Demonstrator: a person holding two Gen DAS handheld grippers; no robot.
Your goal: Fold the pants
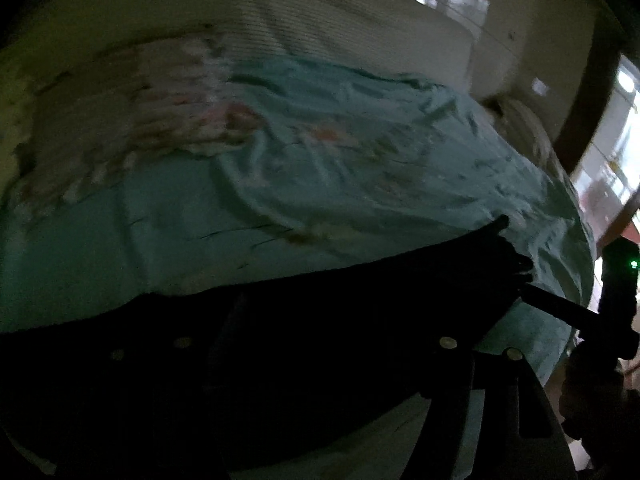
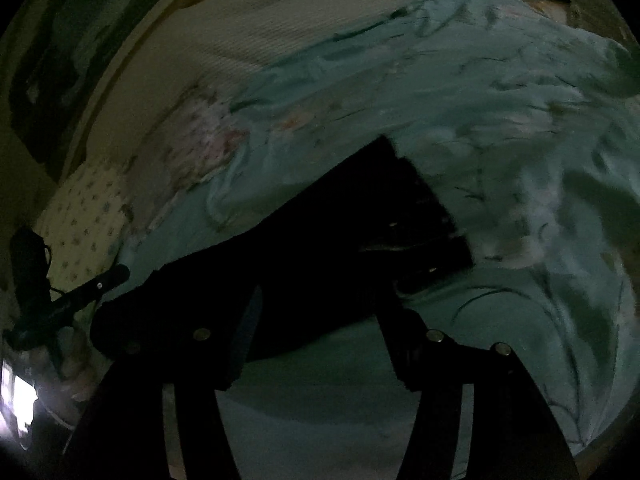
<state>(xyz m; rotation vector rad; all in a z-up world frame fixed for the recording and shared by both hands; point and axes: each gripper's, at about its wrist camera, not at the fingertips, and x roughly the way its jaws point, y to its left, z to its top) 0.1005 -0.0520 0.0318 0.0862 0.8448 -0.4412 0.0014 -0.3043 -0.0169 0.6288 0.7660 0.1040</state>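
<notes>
Black pants [image 1: 320, 320] lie across a teal floral bedsheet [image 1: 360, 160] in dim light. In the left wrist view the dark cloth covers my left gripper [image 1: 312, 360], whose fingers [image 1: 448, 360] are lost against it. The right gripper's finger [image 1: 560, 310] touches the pants' right end. In the right wrist view the pants [image 2: 340, 240] stretch from the waistband [image 2: 432, 216] down to the left. My right gripper [image 2: 320, 344] stands open over the cloth, with its fingers [image 2: 240, 332] apart. The left gripper [image 2: 92, 284] shows at the far left by the pants' end.
A ribbed cream headboard [image 1: 320, 20] backs the bed. A dotted pillow [image 2: 84, 216] and pink floral cover [image 1: 140, 100] lie at the left. Bright windows [image 1: 616, 140] are at the right, past the bed's edge.
</notes>
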